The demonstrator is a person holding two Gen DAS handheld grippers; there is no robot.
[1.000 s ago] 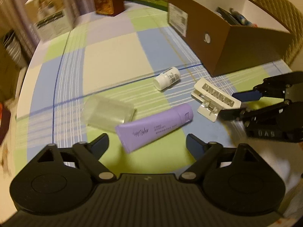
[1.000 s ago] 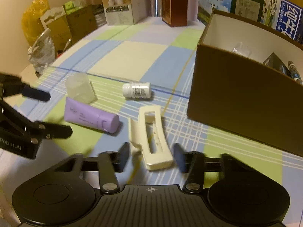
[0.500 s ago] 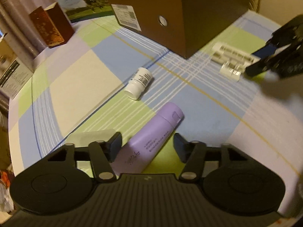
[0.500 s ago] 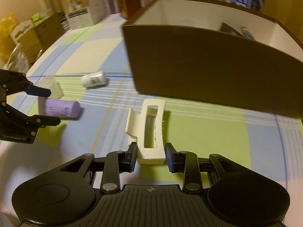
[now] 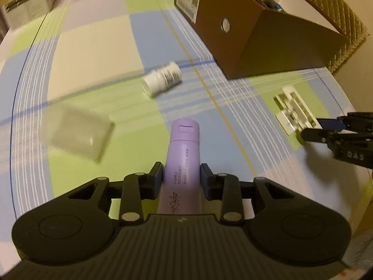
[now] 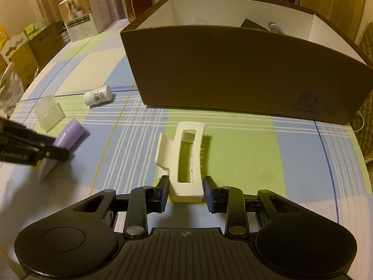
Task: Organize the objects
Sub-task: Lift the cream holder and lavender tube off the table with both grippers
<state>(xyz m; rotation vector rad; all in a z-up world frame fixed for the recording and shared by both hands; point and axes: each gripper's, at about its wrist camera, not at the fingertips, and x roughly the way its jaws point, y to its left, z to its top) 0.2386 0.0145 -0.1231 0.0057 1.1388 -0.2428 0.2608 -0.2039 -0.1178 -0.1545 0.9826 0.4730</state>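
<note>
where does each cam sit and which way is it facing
Left wrist: sits on the left gripper, looking along its fingers at the purple tube between them; the right gripper shows at right.
Right wrist: sits on the right gripper, facing the hair clip and brown box.
Both show tube, clip, white bottle, box.

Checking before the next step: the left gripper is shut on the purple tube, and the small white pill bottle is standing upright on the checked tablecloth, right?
Not quite. The small white pill bottle lies on its side, as the left wrist view shows. The left gripper is indeed shut on the purple tube, over the checked tablecloth.
</note>
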